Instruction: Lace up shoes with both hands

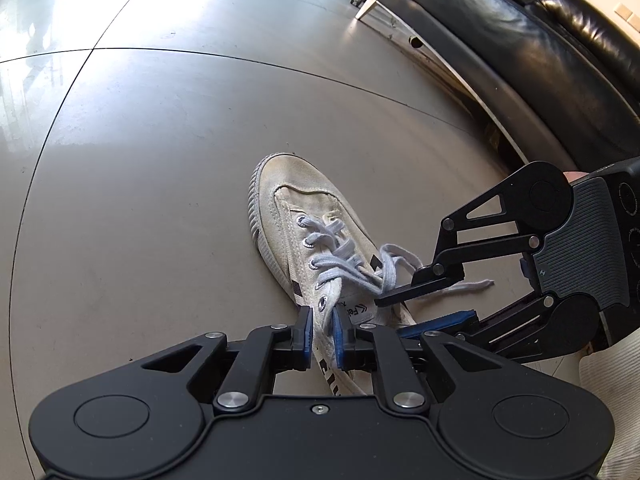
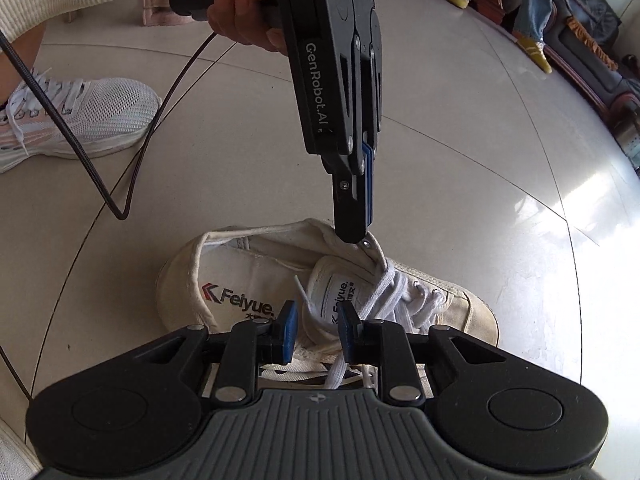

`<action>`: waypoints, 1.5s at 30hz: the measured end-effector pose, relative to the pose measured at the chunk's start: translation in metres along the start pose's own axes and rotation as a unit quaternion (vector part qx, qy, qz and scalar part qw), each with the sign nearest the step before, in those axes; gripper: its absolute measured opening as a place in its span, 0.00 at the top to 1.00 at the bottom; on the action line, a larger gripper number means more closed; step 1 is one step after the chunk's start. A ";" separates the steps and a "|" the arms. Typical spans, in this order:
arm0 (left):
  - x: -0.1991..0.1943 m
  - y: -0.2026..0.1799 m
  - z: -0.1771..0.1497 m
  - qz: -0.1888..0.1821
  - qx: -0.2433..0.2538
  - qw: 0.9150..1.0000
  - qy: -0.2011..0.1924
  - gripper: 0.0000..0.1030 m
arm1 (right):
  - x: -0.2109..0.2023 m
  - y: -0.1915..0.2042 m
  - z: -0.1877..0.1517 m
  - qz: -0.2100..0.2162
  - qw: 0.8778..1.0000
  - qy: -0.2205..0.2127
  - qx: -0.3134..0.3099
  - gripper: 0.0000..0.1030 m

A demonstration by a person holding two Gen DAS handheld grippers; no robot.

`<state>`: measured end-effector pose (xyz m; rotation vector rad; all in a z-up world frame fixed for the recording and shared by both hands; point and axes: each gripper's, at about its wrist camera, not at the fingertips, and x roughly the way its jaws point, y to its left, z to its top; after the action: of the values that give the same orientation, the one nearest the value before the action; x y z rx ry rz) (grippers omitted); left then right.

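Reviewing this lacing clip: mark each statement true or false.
1. The shoe lies on the floor. True.
2. The left gripper is closed on the shoe's top edge by an eyelet. True.
3. The right gripper is clamped on a lace. False: its fingers stand apart, and the lace runs loose beside one of them.
4. The shoe is black. False: it is white canvas.
5. A worn sneaker shows in the right wrist view. True.
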<state>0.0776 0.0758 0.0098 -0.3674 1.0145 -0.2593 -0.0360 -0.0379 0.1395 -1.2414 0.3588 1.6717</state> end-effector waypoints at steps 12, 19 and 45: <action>0.001 0.000 0.000 0.001 0.000 1.000 0.003 0.86 | -0.013 -0.009 -0.027 0.006 1.000 0.019 -0.013 0.96; 0.001 0.000 0.000 0.004 0.005 1.000 0.003 0.86 | -0.021 -0.029 -0.027 0.014 0.993 -0.021 0.119 0.99; -0.003 -0.001 -0.003 0.005 0.007 1.000 0.005 0.82 | -0.008 -0.060 -0.027 0.047 0.946 -0.057 0.315 0.99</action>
<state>0.0737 0.0756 0.0106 -0.3483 1.0243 -0.2588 0.0289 -0.0329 0.1525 -0.6553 0.8184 1.5221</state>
